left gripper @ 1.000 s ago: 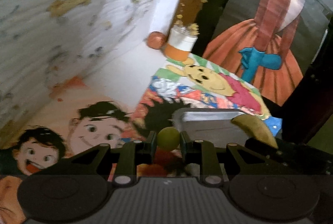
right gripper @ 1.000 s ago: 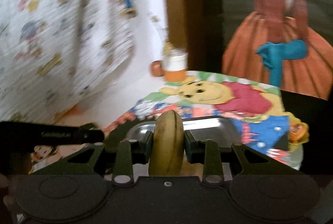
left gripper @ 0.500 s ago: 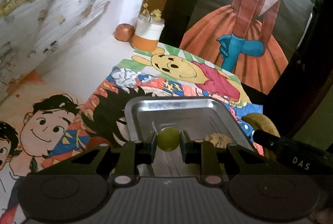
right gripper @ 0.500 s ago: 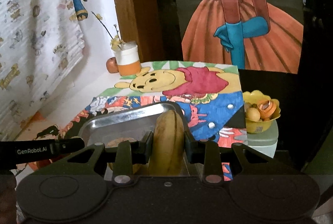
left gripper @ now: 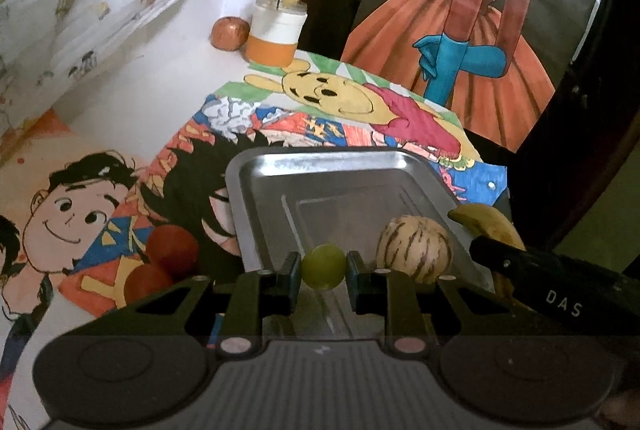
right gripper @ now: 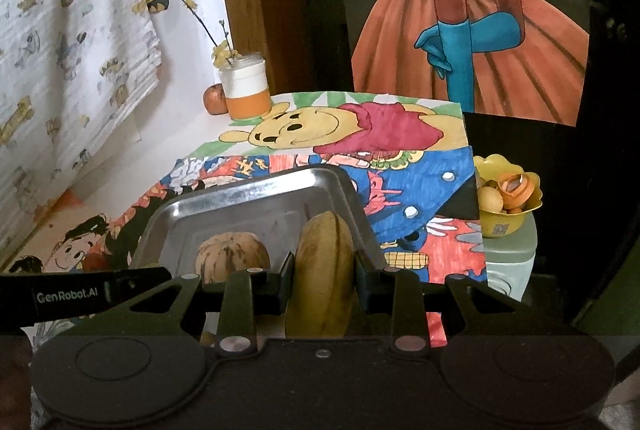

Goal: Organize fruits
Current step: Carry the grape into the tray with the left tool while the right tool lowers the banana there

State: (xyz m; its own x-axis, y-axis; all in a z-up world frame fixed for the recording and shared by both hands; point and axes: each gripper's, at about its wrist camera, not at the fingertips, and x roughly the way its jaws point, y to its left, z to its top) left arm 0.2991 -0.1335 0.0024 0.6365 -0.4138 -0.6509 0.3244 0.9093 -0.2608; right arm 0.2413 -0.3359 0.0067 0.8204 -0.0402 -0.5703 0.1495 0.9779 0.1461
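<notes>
My left gripper (left gripper: pixel 323 267) is shut on a small round green fruit (left gripper: pixel 323 266) and holds it over the near part of a metal tray (left gripper: pixel 320 166). A striped pale melon (left gripper: pixel 414 248) lies in the tray. My right gripper (right gripper: pixel 325 266) is shut on a yellow-brown banana (right gripper: pixel 324 262) over the tray's right side (right gripper: pixel 344 186); the melon (right gripper: pixel 232 256) shows to its left. The banana also shows in the left wrist view (left gripper: pixel 488 222). Two red fruits (left gripper: pixel 168 258) lie left of the tray.
The tray rests on colourful cartoon drawings (left gripper: pixel 348 102). A white and orange jar (left gripper: pixel 276 34) and a reddish fruit (left gripper: pixel 230 33) stand at the back. A yellow bowl of fruit (right gripper: pixel 506 194) sits off the table's right edge. Patterned cloth (right gripper: pixel 60 50) hangs at left.
Both grippers have come in over the tray with their fruit still held. The melon has come into full view. The views have tilted downward toward the tray.
</notes>
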